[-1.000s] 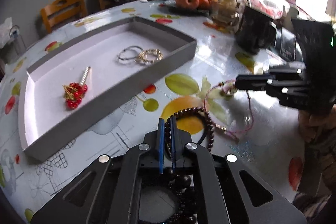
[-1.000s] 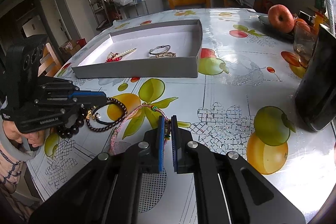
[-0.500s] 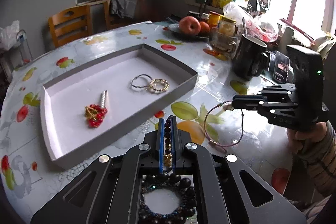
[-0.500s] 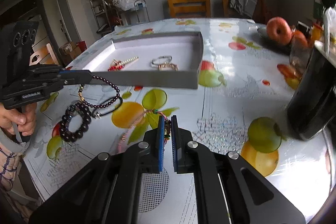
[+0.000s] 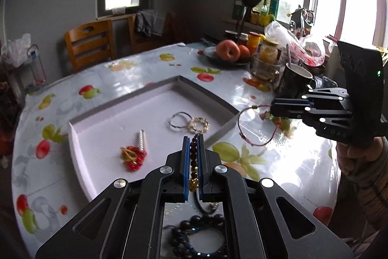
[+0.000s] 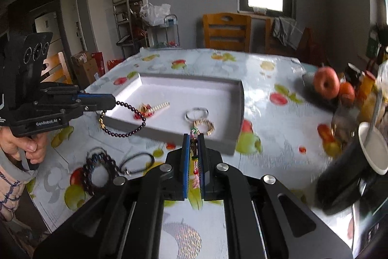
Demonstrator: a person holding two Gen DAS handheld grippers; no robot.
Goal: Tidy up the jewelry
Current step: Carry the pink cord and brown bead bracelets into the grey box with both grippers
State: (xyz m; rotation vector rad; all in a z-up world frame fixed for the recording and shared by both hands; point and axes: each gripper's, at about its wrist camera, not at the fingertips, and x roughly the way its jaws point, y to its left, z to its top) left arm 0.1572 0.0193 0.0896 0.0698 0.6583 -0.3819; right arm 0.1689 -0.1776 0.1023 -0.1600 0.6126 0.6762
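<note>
My left gripper [image 5: 193, 137] is shut on a dark beaded bracelet [image 5: 193, 149] with gold beads, held in the air over the near edge of the grey tray [image 5: 206, 91]; the bracelet hangs from it in the right wrist view [image 6: 126, 128]. My right gripper [image 6: 193, 137] is shut on a pink cord bracelet [image 5: 252, 128], lifted beside the tray's right corner. In the tray lie a red bead ornament [image 5: 133, 155], a thin bangle [image 5: 178, 120] and a gold bead ring [image 5: 199, 124]. A chunky dark bead bracelet [image 6: 97, 169] and a black cord [image 6: 139, 162] lie on the table.
A fruit-print cloth covers the table [image 5: 109, 86]. A plate of apples [image 5: 228, 51], jars [image 5: 269, 50], a glass cup and a dark mug [image 5: 297, 79] crowd the far right. Wooden chairs [image 5: 89, 43] stand behind the table.
Both grippers rose off the table with their bracelets and moved toward the tray. The bracelets now hang in the air.
</note>
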